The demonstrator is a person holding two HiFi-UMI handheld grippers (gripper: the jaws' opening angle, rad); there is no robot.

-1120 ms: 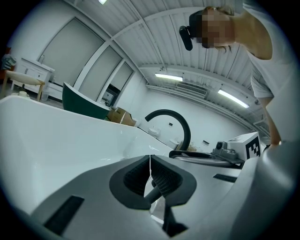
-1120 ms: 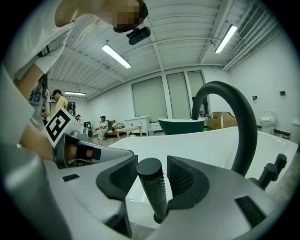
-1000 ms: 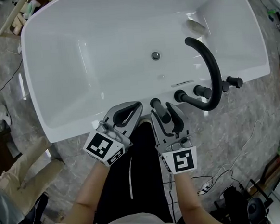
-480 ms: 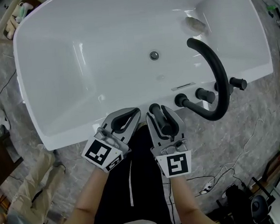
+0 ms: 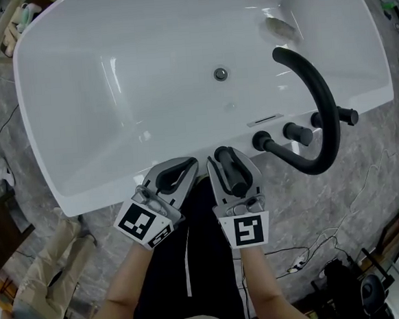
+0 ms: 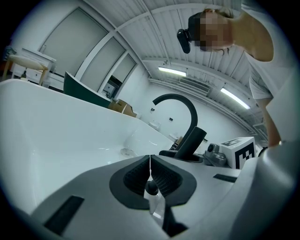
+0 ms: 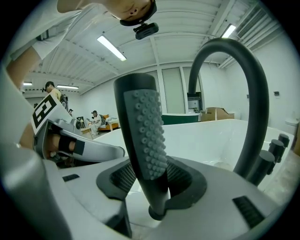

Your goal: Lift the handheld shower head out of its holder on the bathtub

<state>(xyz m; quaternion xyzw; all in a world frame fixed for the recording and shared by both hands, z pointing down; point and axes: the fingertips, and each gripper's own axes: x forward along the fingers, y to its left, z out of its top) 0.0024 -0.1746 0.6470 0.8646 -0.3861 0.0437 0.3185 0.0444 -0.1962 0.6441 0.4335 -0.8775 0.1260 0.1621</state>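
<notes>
White bathtub (image 5: pixel 67 131) seen from above, drain (image 5: pixel 221 73) in its floor. Black arched spout (image 5: pixel 322 104) reaching over the basin's right end, knobs (image 5: pixel 297 133) on the near rim at its base. Right gripper (image 5: pixel 233 165) clamped on the handheld shower head (image 7: pixel 143 136), upright at the near rim, left of the knobs. Left gripper (image 5: pixel 175 172) just beside it, jaws pressed together, empty.
</notes>
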